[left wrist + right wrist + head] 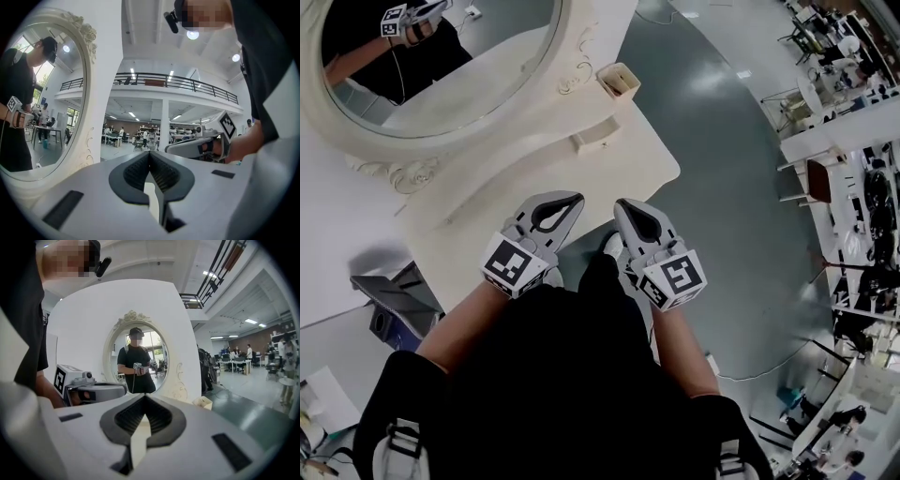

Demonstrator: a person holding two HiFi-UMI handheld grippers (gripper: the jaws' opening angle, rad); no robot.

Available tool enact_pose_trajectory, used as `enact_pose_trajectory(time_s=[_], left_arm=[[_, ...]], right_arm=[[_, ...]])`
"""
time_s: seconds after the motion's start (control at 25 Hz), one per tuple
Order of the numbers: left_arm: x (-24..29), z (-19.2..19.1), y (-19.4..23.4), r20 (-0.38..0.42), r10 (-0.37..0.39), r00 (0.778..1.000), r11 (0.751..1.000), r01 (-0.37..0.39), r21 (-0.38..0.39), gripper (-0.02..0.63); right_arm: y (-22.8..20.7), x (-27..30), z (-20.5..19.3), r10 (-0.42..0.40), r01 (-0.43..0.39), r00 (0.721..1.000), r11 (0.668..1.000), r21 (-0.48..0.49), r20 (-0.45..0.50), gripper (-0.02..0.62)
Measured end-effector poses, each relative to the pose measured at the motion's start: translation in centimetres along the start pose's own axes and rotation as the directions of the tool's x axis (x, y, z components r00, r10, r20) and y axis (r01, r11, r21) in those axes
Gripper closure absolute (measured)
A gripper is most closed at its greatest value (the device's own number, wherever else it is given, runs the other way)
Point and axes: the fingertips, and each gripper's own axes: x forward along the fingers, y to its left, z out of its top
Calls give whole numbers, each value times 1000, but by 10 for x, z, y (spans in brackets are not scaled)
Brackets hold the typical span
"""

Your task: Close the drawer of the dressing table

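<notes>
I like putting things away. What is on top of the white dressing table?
An oval mirror and a small open box stand on the dressing table. Its drawer cannot be seen from above; the top covers it.

The right gripper [144,398] is pointing toward the oval mirror [151,341], its jaws pressing together on nothing. The left gripper [96,392] is hovering lower left of the mirror, and a small box [202,402] is sitting lower right of it.

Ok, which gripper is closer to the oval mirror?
Left. The left gripper lies on the side toward the mirror, at the table front; the right gripper sits beside it, farther away.
</notes>
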Motion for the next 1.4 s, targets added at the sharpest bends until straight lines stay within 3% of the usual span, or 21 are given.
enact_pose_trajectory(time_s=[0.4,0.84,1.2,1.4], left_arm=[[48,1,31,-8,121,993,993,-121,7,612],[112,-5,62,-8,257,966,966,-257,3,612],[150,-17,75,-7,354,935,935,-354,23,612],[163,-27,80,-10,399,917,917,-399,7,612]], right_arm=[[-60,35,12,114,-114,994,993,-14,2,594],[-140,74,5,227,-228,972,974,-12,-68,594],[-184,103,-25,330,-331,932,943,18,-151,594],[-201,118,-59,358,-363,901,931,23,-244,594]])
